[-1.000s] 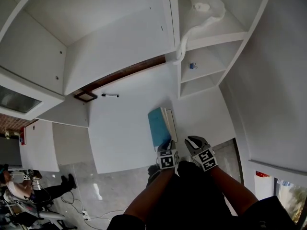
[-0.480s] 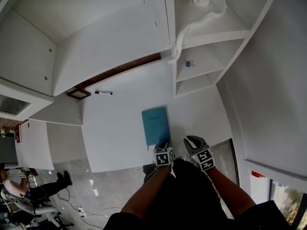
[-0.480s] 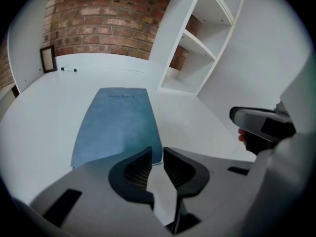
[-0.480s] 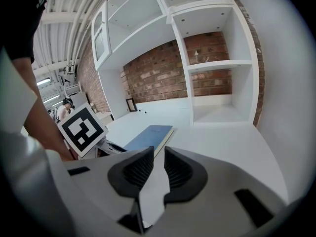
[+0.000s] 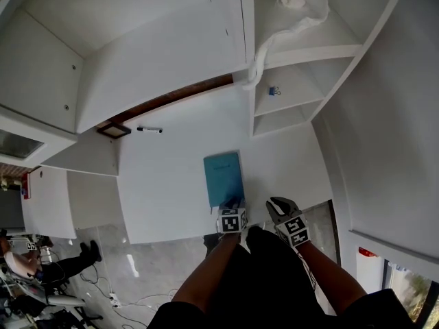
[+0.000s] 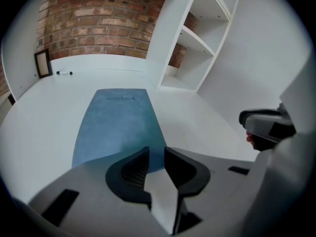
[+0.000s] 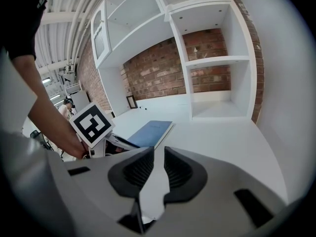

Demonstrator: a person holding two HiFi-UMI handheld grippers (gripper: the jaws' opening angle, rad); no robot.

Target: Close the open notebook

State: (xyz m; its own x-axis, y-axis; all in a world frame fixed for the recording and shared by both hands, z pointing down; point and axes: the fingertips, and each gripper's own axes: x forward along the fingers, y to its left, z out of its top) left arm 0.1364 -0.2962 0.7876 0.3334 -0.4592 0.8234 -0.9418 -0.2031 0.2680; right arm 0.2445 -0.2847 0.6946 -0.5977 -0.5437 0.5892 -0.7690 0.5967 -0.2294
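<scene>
Now the white surface (image 5: pixel 164 184) carries the blue notebook (image 5: pixel 223 177), lying shut and flat. The left gripper (image 5: pixel 233 203) sits at its near edge, jaws opening with nothing between. The right gripper (image 5: pixel 278 203) hangs beside it, jaws a little apart, empty.

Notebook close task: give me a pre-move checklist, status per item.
1. Notebook closed, cover lying flat: ok.
2. Notebook wholly on the desk: ok.
3. Left gripper free of it, jaws opening, nothing between them: ok.
4. Left gripper clear of the notebook's near edge: cannot tell.
5. Right gripper empty, apart from the notebook: ok.
6. Pen far from the notebook: ok.
</scene>
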